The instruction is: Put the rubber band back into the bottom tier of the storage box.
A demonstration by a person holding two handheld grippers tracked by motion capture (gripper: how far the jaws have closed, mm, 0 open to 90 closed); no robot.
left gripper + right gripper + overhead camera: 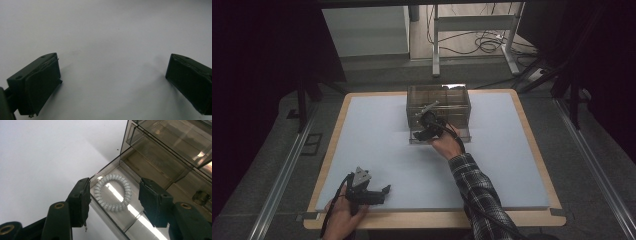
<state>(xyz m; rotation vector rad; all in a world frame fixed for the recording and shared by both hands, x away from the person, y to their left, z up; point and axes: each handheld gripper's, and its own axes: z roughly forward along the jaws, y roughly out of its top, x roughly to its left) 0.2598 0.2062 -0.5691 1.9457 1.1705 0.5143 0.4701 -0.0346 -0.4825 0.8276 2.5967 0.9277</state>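
A person's right hand [446, 145] holds the right gripper [428, 127] over the pulled-out bottom drawer [462, 136] of a smoky clear plastic drawer box [439, 102] that stands toward the far middle of the pale tabletop [377, 130]. In the right gripper view, its two black fingers [80, 202] stand wide apart with nothing between them, one over the drawer's front rim, the other above the drawer's inside. A clear coiled hair tie [113, 192] lies flat on the drawer's floor in the front corner compartment, just below the gap between the fingers and untouched by either. A small dark round item [200, 197] sits in a compartment farther along the drawer; what it is cannot be told. Well apart from the box, near the tabletop's near left edge, the left hand [343, 216] holds the left gripper [379, 192] low over the bare surface. The left gripper view shows its fingers [37, 87] spread wide, empty, over plain tabletop.
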